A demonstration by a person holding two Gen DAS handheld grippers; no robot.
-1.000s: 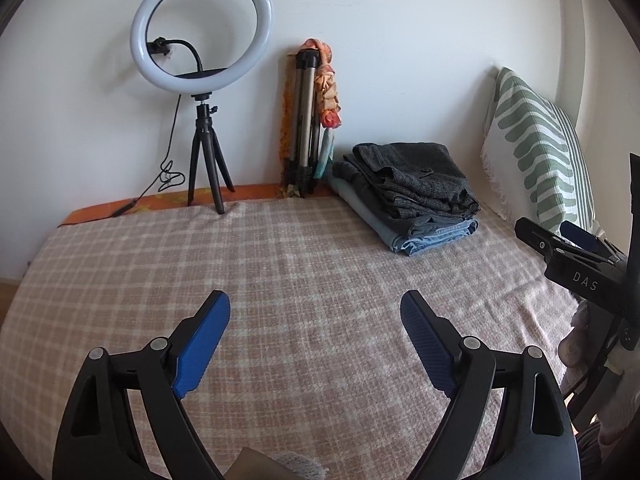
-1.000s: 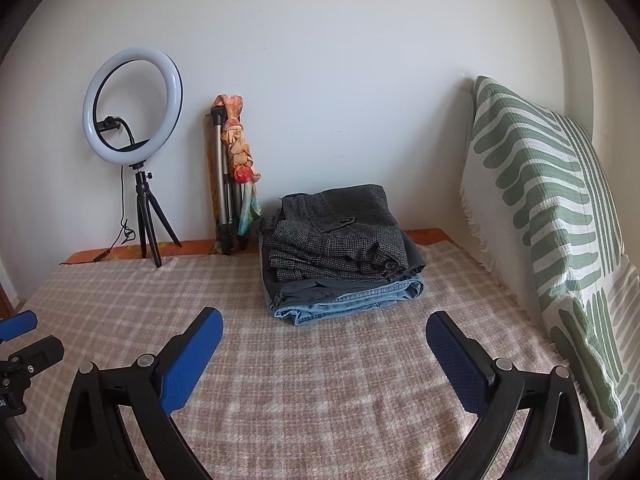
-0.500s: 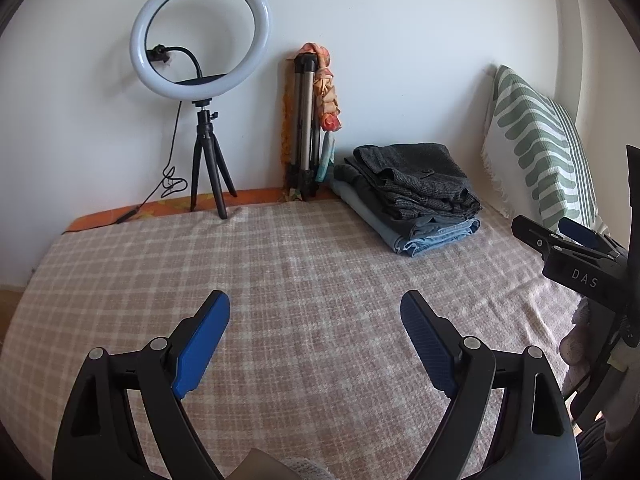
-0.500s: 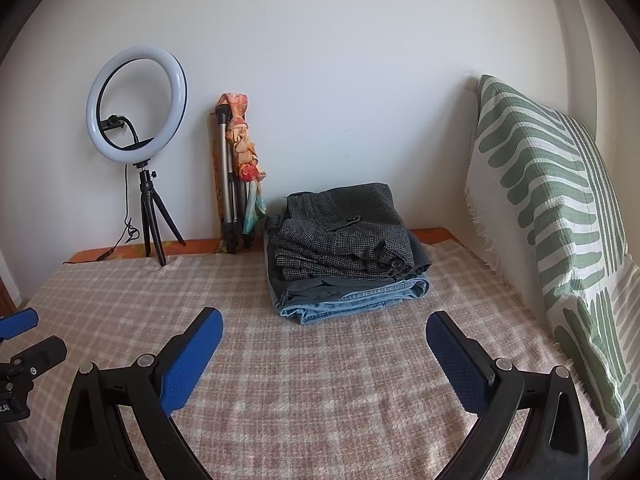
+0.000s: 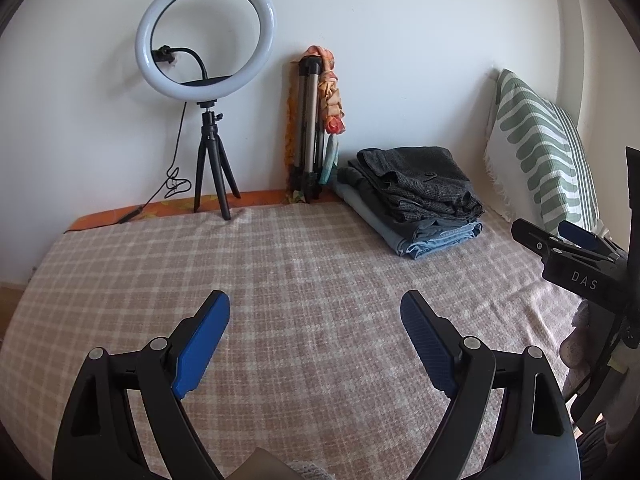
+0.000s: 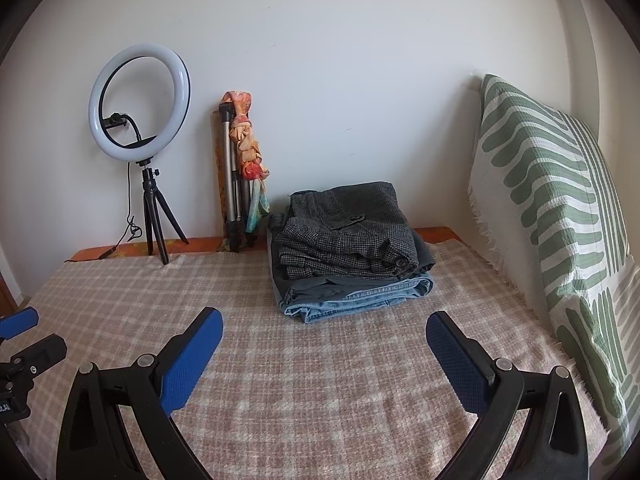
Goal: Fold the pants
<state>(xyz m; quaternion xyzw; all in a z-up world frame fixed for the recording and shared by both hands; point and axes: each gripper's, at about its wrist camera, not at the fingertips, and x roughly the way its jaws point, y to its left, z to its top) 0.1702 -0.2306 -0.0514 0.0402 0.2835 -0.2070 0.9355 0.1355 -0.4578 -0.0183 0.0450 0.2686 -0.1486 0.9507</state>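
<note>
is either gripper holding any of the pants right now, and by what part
Nothing is held. The left gripper and right gripper are both open over the blanket; the folded pants sit untouched by the wall.

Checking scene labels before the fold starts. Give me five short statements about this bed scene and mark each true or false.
1. Both the left gripper and right gripper are open and empty. True.
2. The grey checked pants lie on top of the stack. True.
3. The jeans lie on top of the stack. False: they are at the bottom.
4. The ring light lies flat on the blanket. False: it stands on a tripod.
5. The striped pillow leans at the right. True.
</note>
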